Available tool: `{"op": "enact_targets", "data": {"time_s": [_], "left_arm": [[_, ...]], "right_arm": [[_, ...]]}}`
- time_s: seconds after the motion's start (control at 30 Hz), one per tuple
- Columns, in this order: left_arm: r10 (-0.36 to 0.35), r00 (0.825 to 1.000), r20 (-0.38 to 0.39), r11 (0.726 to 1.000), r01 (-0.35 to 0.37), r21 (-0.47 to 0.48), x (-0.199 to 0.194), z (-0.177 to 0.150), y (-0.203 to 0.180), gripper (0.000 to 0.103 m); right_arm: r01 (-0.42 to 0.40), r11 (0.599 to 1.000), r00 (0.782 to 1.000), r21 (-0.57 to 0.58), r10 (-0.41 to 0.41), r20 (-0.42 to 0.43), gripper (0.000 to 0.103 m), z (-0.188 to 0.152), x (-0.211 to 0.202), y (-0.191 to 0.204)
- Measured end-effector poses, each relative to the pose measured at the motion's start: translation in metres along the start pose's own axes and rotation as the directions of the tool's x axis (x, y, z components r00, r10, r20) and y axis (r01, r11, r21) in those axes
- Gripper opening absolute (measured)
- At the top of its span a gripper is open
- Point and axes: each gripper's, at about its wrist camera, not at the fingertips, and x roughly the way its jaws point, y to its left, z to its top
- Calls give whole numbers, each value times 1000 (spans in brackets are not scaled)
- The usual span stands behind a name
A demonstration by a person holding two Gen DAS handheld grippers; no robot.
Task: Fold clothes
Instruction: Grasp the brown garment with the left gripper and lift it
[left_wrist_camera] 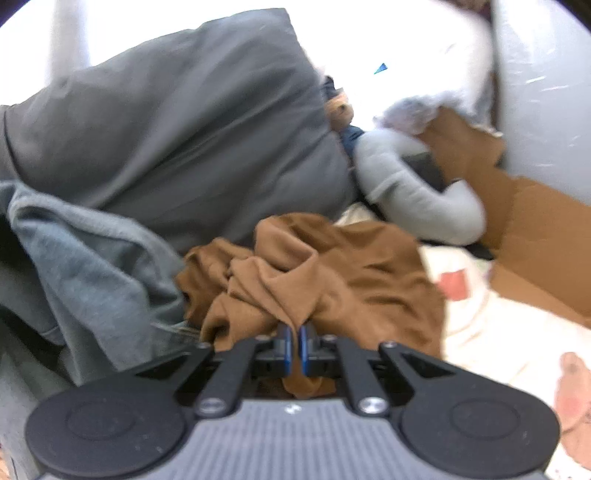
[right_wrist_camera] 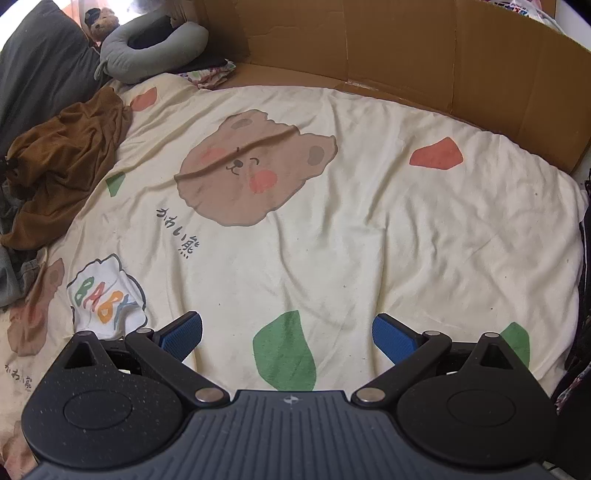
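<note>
A crumpled brown garment lies at the edge of the bed, beside a grey garment. My left gripper is shut on a fold of the brown garment, and the cloth hangs down between its blue pads. In the right wrist view the same brown garment lies bunched at the far left of the cream bear-print blanket. Low over the blanket's near part hovers my right gripper, open, with nothing between its fingers.
A dark grey pillow and a grey neck pillow sit at the head of the bed, with a small teddy bear behind them. Cardboard walls the far side. Dark clothes hang at the right edge.
</note>
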Motion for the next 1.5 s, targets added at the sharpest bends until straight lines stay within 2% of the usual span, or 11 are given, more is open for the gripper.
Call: {"op": "enact_targets", "data": {"time_s": [0.33,0.57,0.77,0.87,1.07,1.5], "left_arm": [[-160,987,12,987,160,-2,-36,4,-50,4],[-252,968,12,968,252,-1,-41,5,-94,4],[-295,955,-10,955,295,-30,-35,0,-130,4],[-327,945,-18,945,327,-10,-35,-3,-149,4],[-375,922,-93,926,377,6,-20,-21,-184,4],[-401,882,-250,878,447,170,-3,-64,-258,4]], "right_arm": [[-10,1000,1000,17,10,4,101,-2,-1,-3],[-13,1000,1000,22,13,1,101,-3,1,-5],[-21,999,1000,47,20,8,101,-2,1,-8],[-26,998,1000,65,25,13,101,-1,1,-10],[-37,994,999,100,34,23,101,0,1,-14],[-55,981,997,183,43,69,101,-2,0,-33]]}}
